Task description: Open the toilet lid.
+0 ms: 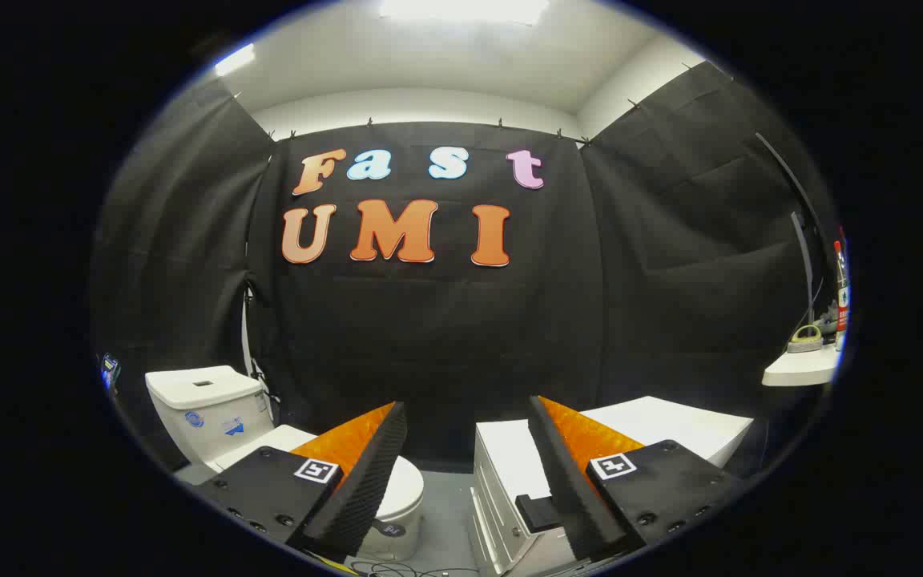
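Note:
A white toilet point(401, 501) stands low on the left, its tank point(207, 409) against the black cloth wall. Its lid point(285, 441) lies flat and closed, mostly hidden behind my left finger point(357, 473). My gripper point(468, 417) is open, with a wide gap between the fingers and nothing held. It sits well above and back from the toilet; the bowl's front shows just past the left finger's inner edge. The right finger point(570, 473) overlaps a white cabinet.
A white drawer cabinet point(509, 481) stands right of the toilet, with a strip of grey floor point(445, 513) between them. A small white shelf point(802, 369) at the far right carries a bottle point(840, 288) and small items. Cables lie on the floor near the fingers.

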Demonstrator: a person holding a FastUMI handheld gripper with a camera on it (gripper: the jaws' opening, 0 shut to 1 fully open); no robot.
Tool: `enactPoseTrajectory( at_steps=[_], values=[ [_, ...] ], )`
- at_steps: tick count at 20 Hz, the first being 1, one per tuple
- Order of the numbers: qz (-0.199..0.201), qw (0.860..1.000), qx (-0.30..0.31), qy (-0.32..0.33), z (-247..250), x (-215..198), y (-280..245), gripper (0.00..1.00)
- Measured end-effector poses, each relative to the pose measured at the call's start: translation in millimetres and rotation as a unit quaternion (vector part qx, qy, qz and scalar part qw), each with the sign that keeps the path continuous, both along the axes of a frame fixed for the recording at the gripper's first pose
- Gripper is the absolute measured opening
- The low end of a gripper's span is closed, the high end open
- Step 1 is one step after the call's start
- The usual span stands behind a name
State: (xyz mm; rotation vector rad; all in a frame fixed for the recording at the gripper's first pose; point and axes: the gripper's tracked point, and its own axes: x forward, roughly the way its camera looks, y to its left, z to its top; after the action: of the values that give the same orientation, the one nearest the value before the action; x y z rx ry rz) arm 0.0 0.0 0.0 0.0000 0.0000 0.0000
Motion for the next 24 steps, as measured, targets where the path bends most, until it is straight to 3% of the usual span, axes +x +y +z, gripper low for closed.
enactPoseTrajectory(
  at_steps=[24],
  values=[
    [-0.009,1.0,-0.009,0.001,2.9,-1.4,-6.3,0.98]
  ],
)
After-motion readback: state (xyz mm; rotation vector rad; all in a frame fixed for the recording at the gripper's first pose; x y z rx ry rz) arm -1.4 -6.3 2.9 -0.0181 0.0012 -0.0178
